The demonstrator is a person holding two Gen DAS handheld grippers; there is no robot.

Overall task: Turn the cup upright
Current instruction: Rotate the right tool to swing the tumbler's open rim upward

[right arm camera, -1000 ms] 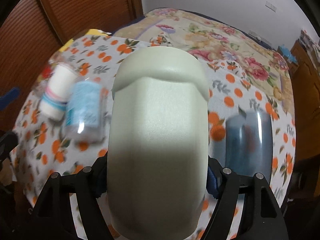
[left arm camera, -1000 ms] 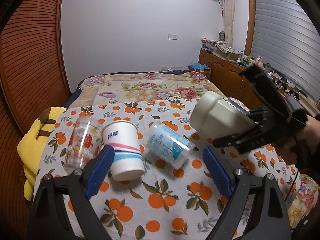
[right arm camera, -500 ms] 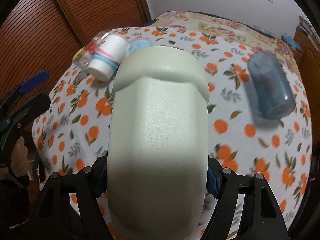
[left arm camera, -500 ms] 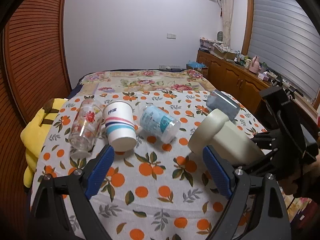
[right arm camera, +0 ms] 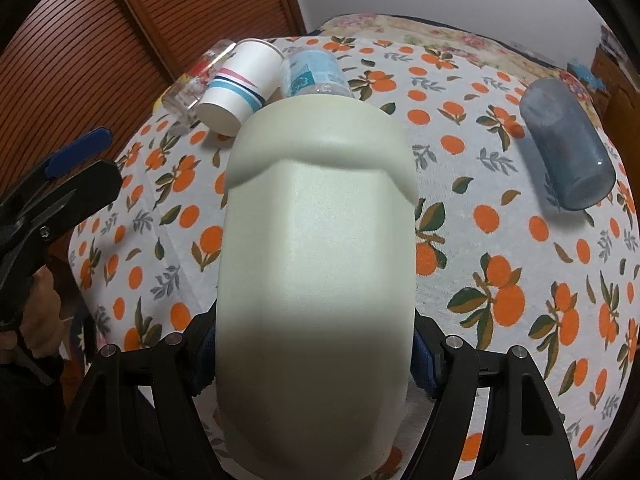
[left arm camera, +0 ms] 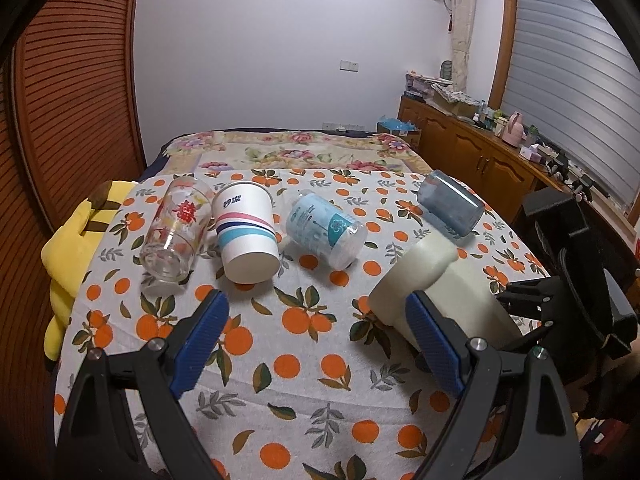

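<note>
My right gripper (right arm camera: 316, 364) is shut on a cream cup (right arm camera: 316, 260) that lies on its side along the fingers, mouth pointing away from the camera. In the left wrist view the cream cup (left arm camera: 432, 292) is at the right, low over the tablecloth, held by the right gripper (left arm camera: 560, 300). My left gripper (left arm camera: 320, 344) is open and empty above the near part of the table. Its blue pads (left arm camera: 200, 340) stand wide apart.
On the orange-print tablecloth (left arm camera: 304, 360) lie a clear glass (left arm camera: 176, 232), a striped paper cup (left arm camera: 246, 232), a light blue plastic cup (left arm camera: 324, 230) and a dark blue tumbler (left arm camera: 450, 204), all on their sides. A yellow cushion (left arm camera: 72, 248) sits at the left edge.
The right gripper has carried the cream cup down and toward the near right of the table. The left gripper has pulled back and risen, so the cups look farther away.
</note>
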